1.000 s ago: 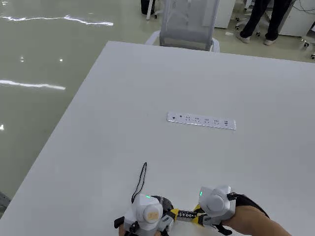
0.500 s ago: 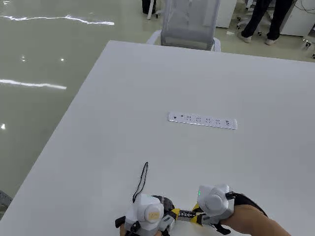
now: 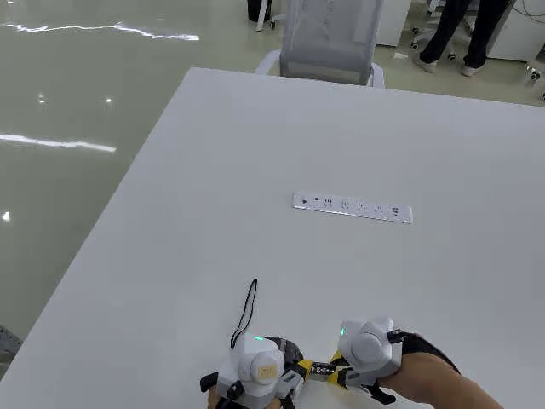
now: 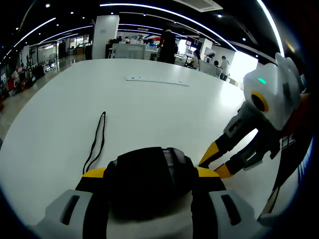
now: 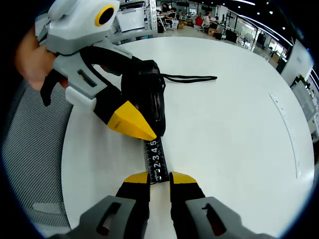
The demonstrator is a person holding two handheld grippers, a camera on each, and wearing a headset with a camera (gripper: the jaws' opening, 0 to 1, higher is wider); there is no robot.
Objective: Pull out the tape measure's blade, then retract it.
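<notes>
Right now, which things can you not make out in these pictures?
1. Blade tip: right gripper view, covered by the right gripper, jaws closed on it.
2. Case sides: left gripper view, covered by the left gripper that clamps it.
3. Blade numbers: head view, too small to read.
4. Lower parts of both grippers: head view, cut off by the bottom edge.
5. Power strip sockets: head view, too small to count.

White worktable [image 3: 255, 170] in an open-plan room. A grey mesh-backed chair [image 3: 328, 34] stands at the table's far edge; a white power strip [image 3: 352, 208] lies flat near mid-table. Glossy pale floor [image 3: 77, 94] mirrors long streaks of light. Standing legs of a person [image 3: 456, 34] appear beyond the chair. Overhead, linear ceiling lights [image 4: 149, 6] curve above a white column [image 4: 105, 30] and distant desks.
</notes>
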